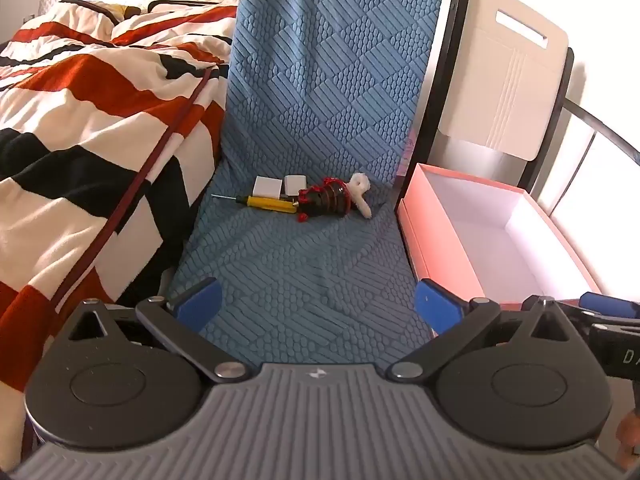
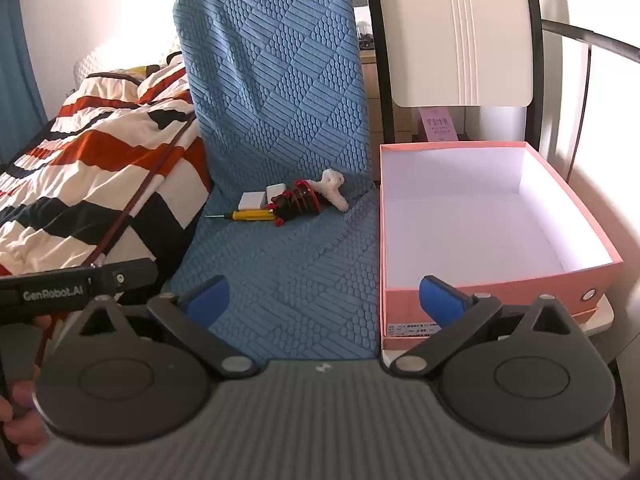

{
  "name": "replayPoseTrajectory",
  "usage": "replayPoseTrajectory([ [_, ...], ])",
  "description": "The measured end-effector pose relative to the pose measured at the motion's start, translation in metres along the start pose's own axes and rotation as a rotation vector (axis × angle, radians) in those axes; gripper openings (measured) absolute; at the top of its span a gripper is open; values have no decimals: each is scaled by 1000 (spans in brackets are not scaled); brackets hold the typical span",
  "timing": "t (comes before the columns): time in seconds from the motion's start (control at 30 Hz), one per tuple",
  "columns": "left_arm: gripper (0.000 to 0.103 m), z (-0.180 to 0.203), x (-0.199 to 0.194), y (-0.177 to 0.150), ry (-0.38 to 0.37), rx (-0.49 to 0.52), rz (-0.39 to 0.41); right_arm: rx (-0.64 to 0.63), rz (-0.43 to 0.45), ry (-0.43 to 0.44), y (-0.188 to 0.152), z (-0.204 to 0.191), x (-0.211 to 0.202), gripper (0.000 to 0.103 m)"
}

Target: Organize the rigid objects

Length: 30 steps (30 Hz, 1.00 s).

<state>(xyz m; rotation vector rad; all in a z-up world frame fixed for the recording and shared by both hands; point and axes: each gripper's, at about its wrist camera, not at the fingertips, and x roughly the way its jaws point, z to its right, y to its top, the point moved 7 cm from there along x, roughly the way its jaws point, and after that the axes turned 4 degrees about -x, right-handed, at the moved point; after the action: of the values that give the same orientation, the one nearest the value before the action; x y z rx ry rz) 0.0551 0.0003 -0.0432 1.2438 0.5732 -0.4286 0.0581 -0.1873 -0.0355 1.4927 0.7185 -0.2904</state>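
**Operator:** Objects were seen in the left wrist view, gathered at the back of the blue textured chair cover. What was made out there?

**Reviewer:** A yellow screwdriver was laid on the seat, with two white blocks just behind it. A black and red object was found touching the screwdriver's end, and a white plush piece lay against its far side. The pink box was placed just to the right of the chair cover, its white inside bare. A striped quilt was spread to the left of the cover.

**Operator:** And the left gripper?

**Reviewer:** Its blue pads were spread wide over the front of the chair cover, with nothing held between them.

**Operator:** What was shown in the right wrist view?

**Reviewer:** The same cluster was seen at the back of the seat: screwdriver, blocks, black and red object, plush piece. The box was set against the right edge of the chair cover. The right gripper was likewise spread wide and empty, one pad over the cover, the other in front of the box wall.
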Motion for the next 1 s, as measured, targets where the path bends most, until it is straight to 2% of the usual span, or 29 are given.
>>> replayPoseTrajectory([
  [0.03, 103, 0, -1, 1, 1, 11, 17, -1, 1, 0, 1, 0, 0, 103],
  [0.77, 103, 3, 0, 5, 3, 1, 10, -12, -3, 24, 1, 0, 1, 103],
  [1.0, 103, 2, -2, 6, 5, -9, 8, -19, -31, 25, -1, -2, 6, 103],
])
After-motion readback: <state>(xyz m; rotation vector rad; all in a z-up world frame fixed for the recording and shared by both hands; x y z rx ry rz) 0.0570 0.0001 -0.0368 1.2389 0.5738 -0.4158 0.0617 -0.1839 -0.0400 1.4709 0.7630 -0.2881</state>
